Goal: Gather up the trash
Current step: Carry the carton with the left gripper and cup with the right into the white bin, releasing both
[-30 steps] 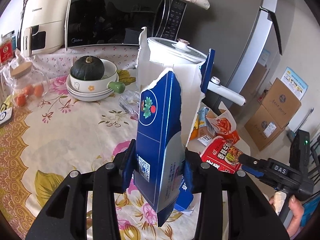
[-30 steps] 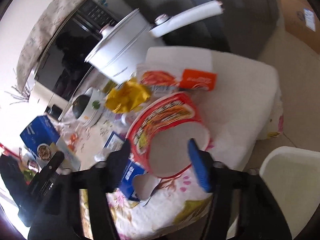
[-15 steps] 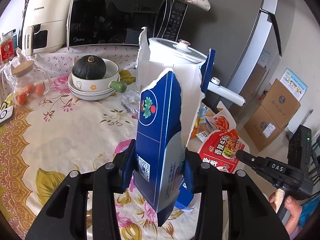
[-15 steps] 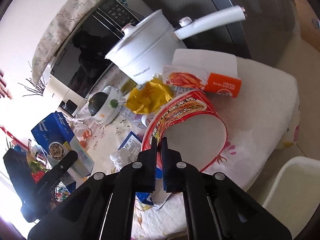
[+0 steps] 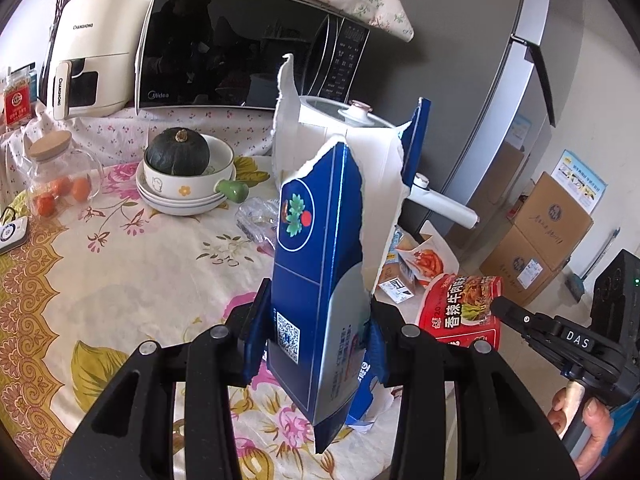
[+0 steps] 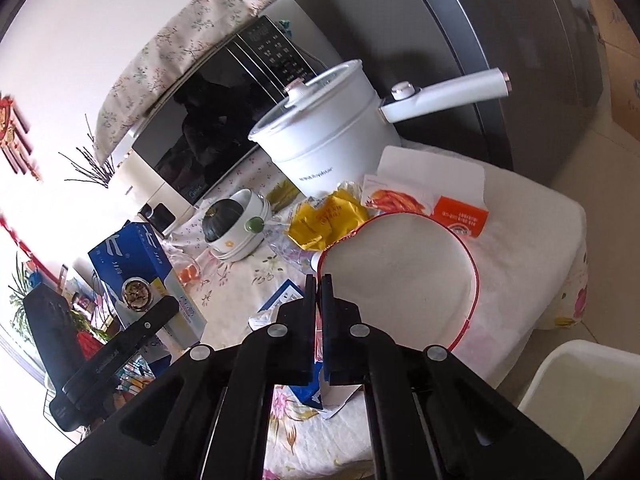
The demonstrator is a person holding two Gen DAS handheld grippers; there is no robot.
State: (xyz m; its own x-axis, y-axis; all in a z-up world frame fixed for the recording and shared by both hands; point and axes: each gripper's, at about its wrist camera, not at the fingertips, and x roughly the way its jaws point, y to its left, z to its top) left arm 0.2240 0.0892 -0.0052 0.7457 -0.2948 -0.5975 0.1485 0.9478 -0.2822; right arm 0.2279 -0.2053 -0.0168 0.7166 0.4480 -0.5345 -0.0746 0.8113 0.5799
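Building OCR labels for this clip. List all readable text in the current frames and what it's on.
"CHANGHONG": cream appliance, on its top front and its handle.
"Midea": microwave, lower left corner of the door.
"DAS": right gripper, printed on its black finger.
"20" and "香辣牛肉": red noodle cup.
Too small or blurred: blue carton print and QR code, white pot logo, orange packet, cardboard boxes, wall poster.
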